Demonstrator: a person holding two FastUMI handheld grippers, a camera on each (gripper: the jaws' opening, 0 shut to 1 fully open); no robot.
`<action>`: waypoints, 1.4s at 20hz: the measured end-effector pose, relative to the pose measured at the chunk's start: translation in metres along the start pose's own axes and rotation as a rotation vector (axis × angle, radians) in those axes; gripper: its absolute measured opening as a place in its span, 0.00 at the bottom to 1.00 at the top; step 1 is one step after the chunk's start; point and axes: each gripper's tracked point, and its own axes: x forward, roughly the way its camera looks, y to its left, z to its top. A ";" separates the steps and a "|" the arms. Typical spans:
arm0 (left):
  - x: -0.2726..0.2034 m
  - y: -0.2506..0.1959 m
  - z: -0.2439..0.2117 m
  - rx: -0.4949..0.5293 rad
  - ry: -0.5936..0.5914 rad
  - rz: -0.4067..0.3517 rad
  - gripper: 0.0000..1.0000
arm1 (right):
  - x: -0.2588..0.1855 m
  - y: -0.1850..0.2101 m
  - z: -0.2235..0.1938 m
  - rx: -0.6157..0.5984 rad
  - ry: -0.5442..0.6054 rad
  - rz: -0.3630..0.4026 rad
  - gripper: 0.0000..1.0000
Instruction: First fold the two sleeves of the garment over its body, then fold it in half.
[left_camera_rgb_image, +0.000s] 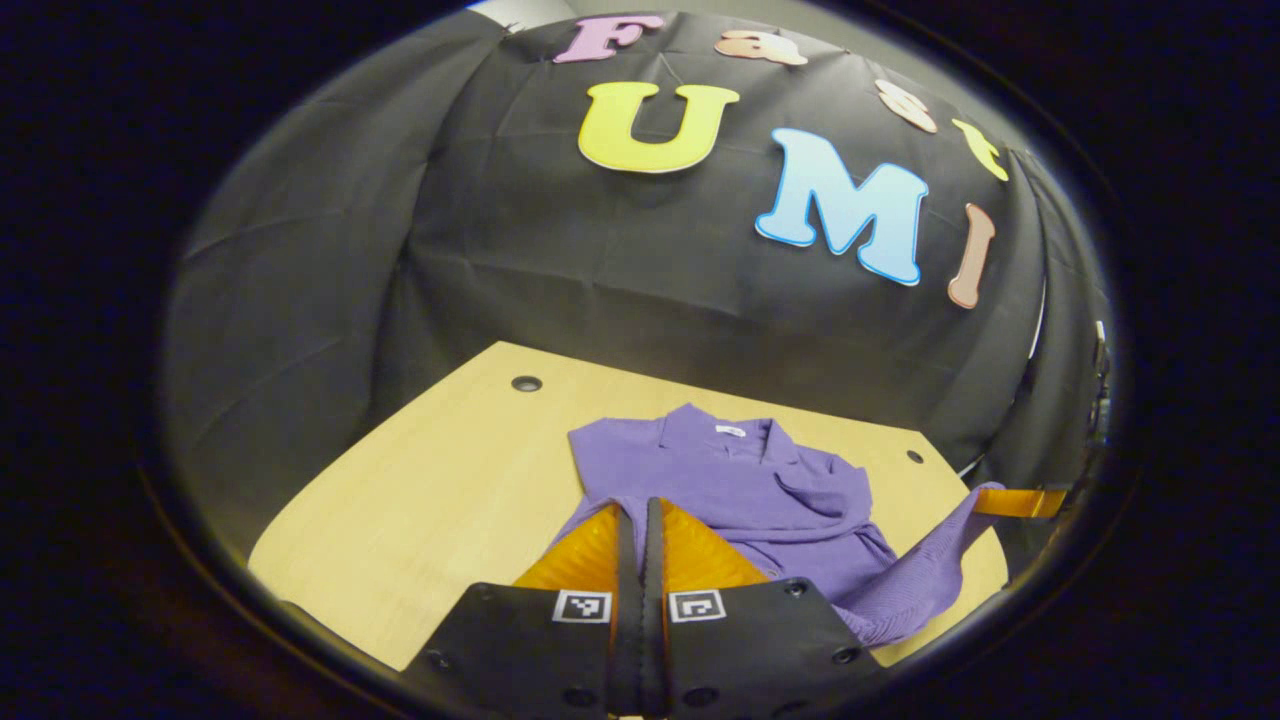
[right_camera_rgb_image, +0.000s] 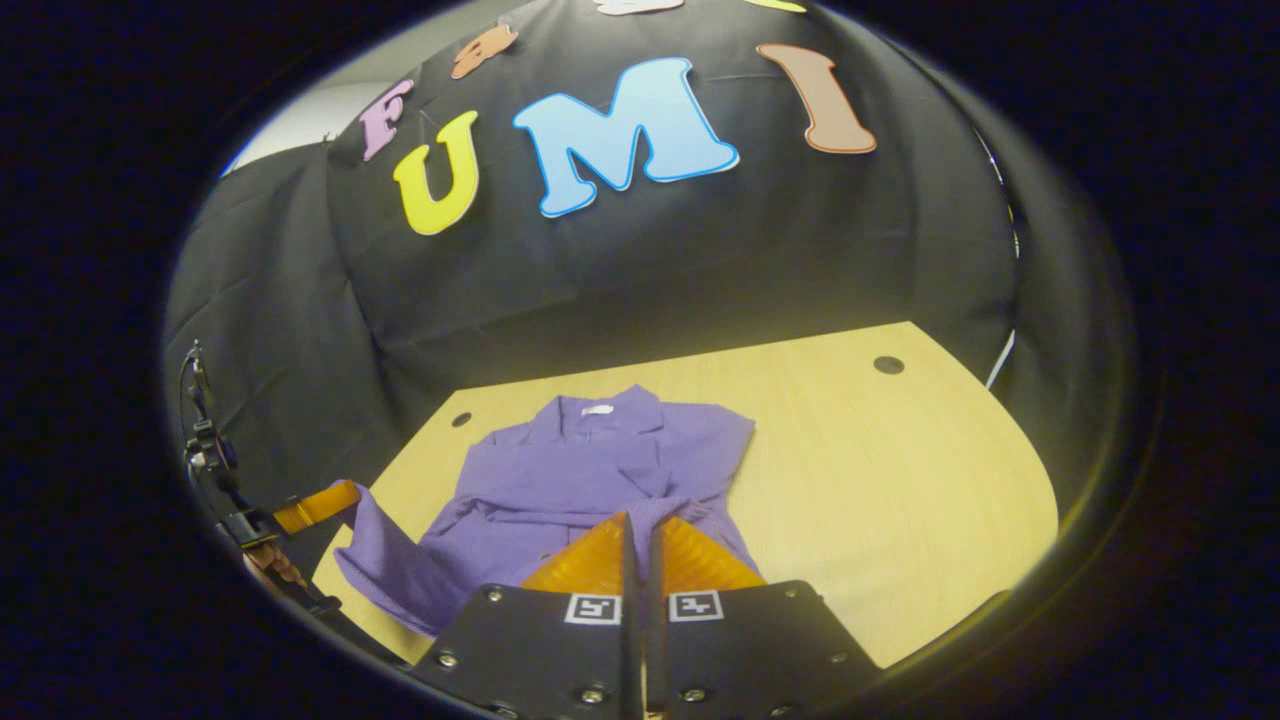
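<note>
Purple garment (left_camera_rgb_image: 730, 480) lying on the pale wooden counter (left_camera_rgb_image: 450, 500), collar toward the black cloth wall, sleeves appearing folded in over the body. Far part flat on the counter, near its middle; near edge lifted off the surface at two corners. Left gripper (left_camera_rgb_image: 640, 512) with jaws pressed together, almost no gap, pinching one near corner; seen also at the far left of the right gripper view, purple cloth hanging from it. Right gripper (right_camera_rgb_image: 640, 525) likewise closed tight on the other near corner; visible at the far right of the left gripper view, cloth stretched up to it.
</note>
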 end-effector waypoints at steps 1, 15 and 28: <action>0.010 -0.004 0.011 0.005 -0.006 -0.012 0.07 | 0.006 0.000 0.008 0.008 -0.008 0.000 0.03; 0.186 0.017 0.086 0.047 -0.023 -0.037 0.06 | 0.149 -0.031 0.087 0.016 -0.024 -0.109 0.06; 0.289 0.030 0.082 0.132 0.027 0.013 0.06 | 0.238 -0.076 0.088 -0.055 0.047 -0.247 0.04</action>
